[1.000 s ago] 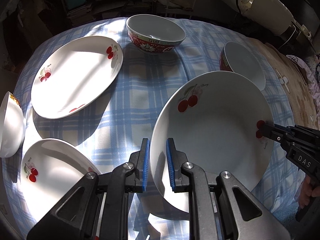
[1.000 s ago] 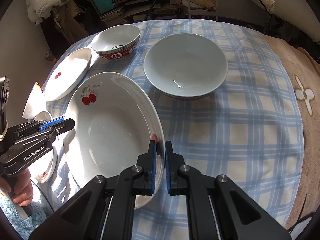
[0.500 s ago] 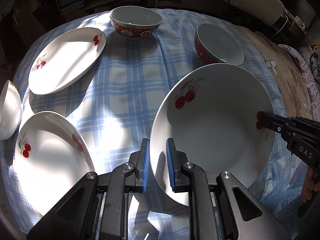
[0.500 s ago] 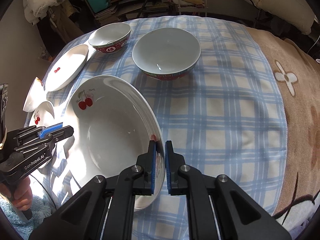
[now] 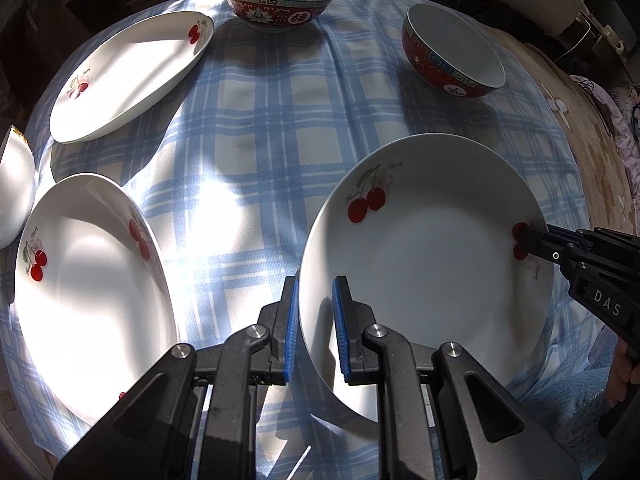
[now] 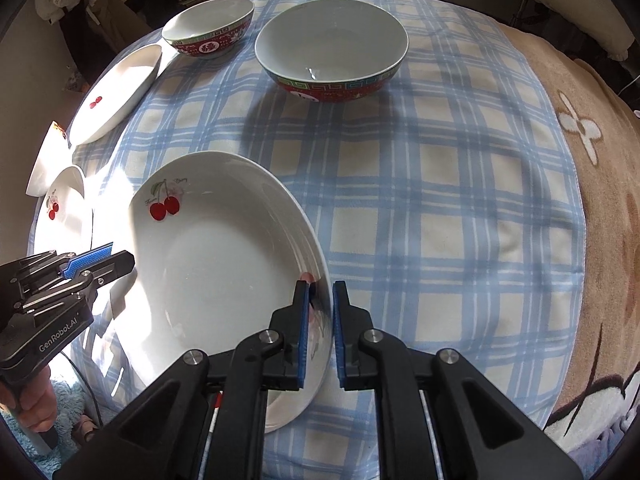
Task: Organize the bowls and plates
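I am gripping one deep cherry-print plate (image 5: 424,264) from two sides. In the left wrist view, my left gripper (image 5: 316,320) is standing at the lower centre, its blue-padded jaws pinching the plate's near-left rim, one pad inside and one outside. At the right edge of that frame my right gripper (image 5: 536,240) is reaching in, its jaws clamping the plate's right rim beside a red cherry mark. In the right wrist view, the right gripper (image 6: 320,320) is straddling the same plate's (image 6: 224,272) right rim, with the rim between the pads; the gap there is narrow, and I am reading it as pinching the rim. The left gripper (image 6: 100,260) is showing at the left edge of that frame, at the plate's opposite rim, with a hand (image 6: 32,404) below it.

The plate is hanging just above the blue plaid cloth (image 5: 256,152) covering the surface; whether its underside is touching the cloth I cannot tell. In the left wrist view, a second cherry plate (image 5: 88,292) is lying at lower left, a third plate (image 5: 132,76) at upper left, and a white dish edge (image 5: 14,188) at the far left. Two red-patterned bowls are sitting beyond: one (image 5: 280,0) at top centre, one (image 5: 452,52) at upper right.
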